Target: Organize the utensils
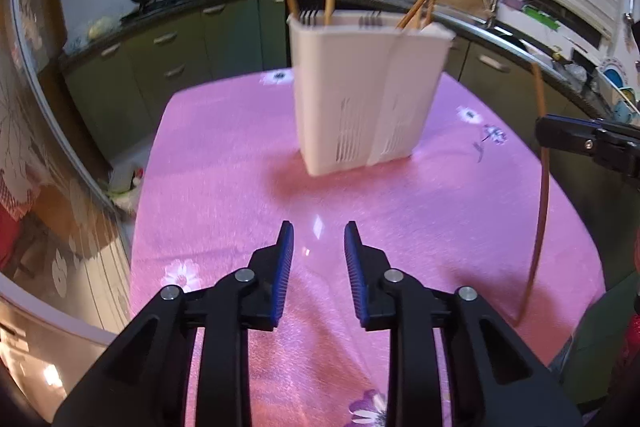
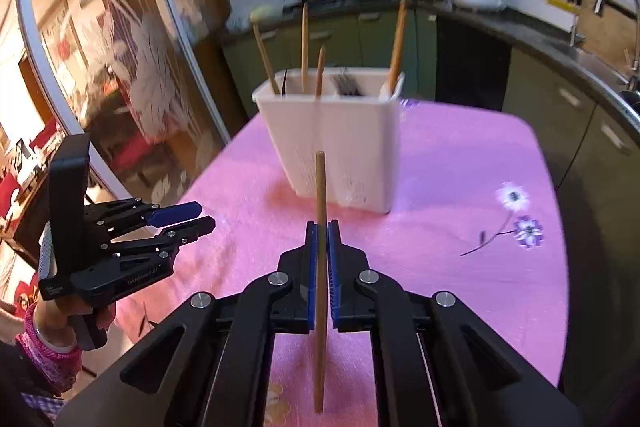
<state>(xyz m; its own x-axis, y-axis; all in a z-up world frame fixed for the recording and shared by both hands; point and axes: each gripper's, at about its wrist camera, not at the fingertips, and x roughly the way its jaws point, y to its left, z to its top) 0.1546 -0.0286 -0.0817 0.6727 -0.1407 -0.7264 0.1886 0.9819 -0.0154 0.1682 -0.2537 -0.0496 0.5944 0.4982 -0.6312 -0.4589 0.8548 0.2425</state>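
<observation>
The right tool is clamped on a single wooden chopstick, gripping it near the middle so it stands almost upright, its top end free above the pads and its lower end hanging below. The left tool is part open and holds nothing, hovering over the pink table. The white holder stands on the table at 12 o'clock from the right tool, well apart from it.

To do this step well, I judge the stick should stay vertical, be carried up over the rim so its lower tip clears the wall, then be lowered into the section that already holds chopsticks before the grip is loosened — a tilted entry could catch the rim or knock the light holder.

The right wrist view shows the inside: dividers, dark-handled cutlery in the middle section, and sticks at 10 and 2 o'clock. The left wrist view shows instead the holder's slotted front and the chopstick's full length at 3 o'clock — its lower tip looks close to the cloth, though whether it touches I cannot tell.
</observation>
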